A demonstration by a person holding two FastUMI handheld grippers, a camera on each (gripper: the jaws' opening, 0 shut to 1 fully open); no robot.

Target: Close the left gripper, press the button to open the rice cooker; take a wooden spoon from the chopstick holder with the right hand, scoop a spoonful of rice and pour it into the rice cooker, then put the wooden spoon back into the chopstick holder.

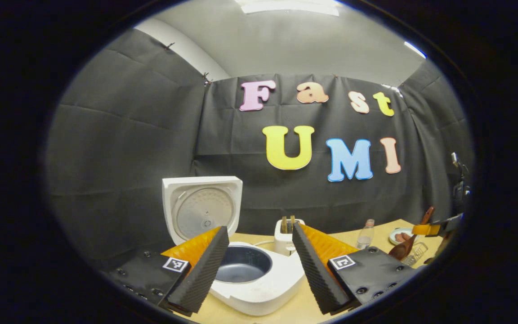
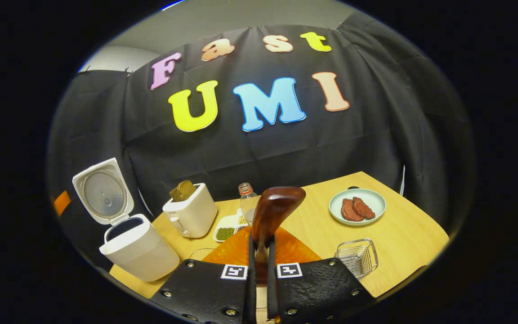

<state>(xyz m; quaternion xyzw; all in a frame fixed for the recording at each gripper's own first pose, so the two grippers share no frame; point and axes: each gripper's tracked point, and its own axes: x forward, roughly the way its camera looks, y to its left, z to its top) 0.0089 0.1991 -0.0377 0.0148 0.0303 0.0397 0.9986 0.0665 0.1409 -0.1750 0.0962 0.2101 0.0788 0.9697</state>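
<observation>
The white rice cooker stands open just beyond my left gripper, its lid raised and the dark inner pot empty. My left gripper is open with nothing between its fingers. My right gripper is shut on the brown wooden spoon, whose rounded end sticks out past the fingertips above the table. In the left gripper view the spoon hangs tilted from the right gripper over the clear basket-like holder. In the right gripper view the cooker is at the left, and a small dish of grains lies near the toaster.
A white toaster with bread stands behind the cooker. A clear bottle is beside it. A pale plate with meat pieces sits at the back right. The clear holder lies near the wooden table's front edge.
</observation>
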